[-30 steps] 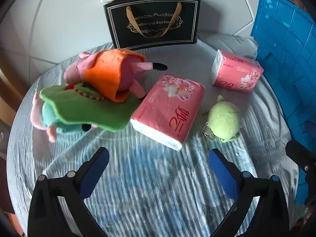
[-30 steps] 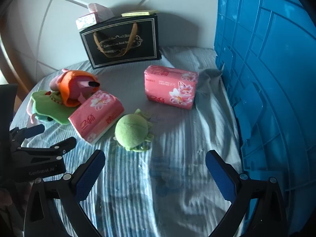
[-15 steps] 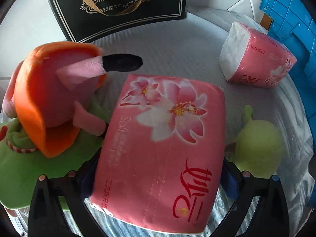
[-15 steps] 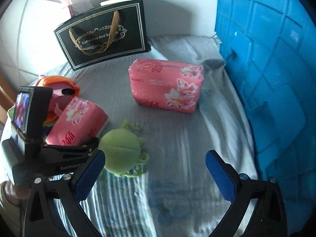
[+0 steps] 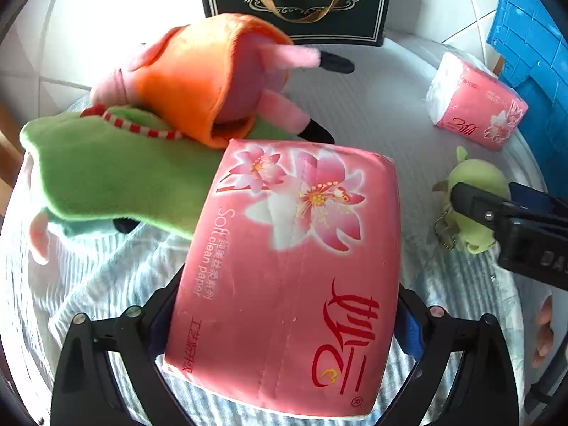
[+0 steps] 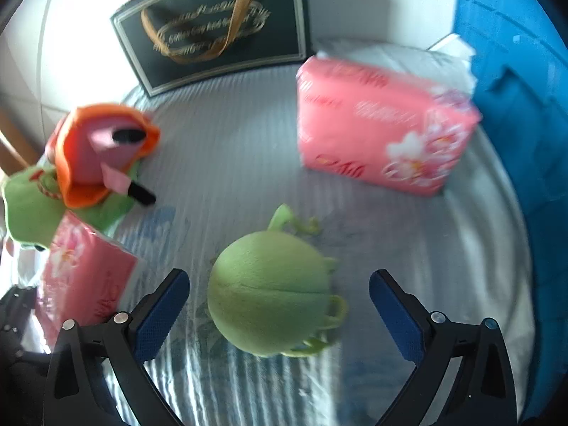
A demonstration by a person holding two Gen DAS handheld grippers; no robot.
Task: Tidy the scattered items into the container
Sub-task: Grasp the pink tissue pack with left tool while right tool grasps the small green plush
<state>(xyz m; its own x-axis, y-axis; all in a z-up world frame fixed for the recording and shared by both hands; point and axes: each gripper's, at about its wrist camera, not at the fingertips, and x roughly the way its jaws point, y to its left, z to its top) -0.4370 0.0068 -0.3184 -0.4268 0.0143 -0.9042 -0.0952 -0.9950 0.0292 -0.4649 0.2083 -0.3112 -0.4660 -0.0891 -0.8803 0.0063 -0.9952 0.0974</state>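
Observation:
A pink tissue pack (image 5: 291, 266) lies between the fingers of my left gripper (image 5: 284, 319). The jaws stand as wide as before and the pack's edges hide the pads. My right gripper (image 6: 278, 301) straddles a round green plush (image 6: 269, 291) on the striped cloth. Its jaws are closing, with gaps still on both sides of the plush. A second pink tissue pack (image 6: 383, 127) lies beside the blue container (image 6: 514, 124) on the right. A pink plush in an orange dress (image 5: 198, 78) rests on a green-clad plush (image 5: 106, 170) at the left.
A black gift bag (image 5: 294, 0) stands at the back against the white tiled wall. The right gripper's finger (image 5: 497, 213) reaches in over the green plush (image 5: 474, 177) in the left wrist view. Striped cloth (image 6: 230, 142) covers the round table.
My left gripper came forward and down until the tissue pack lay between its fingers. My right gripper dropped toward the green plush, which now sits between its slightly narrowed jaws.

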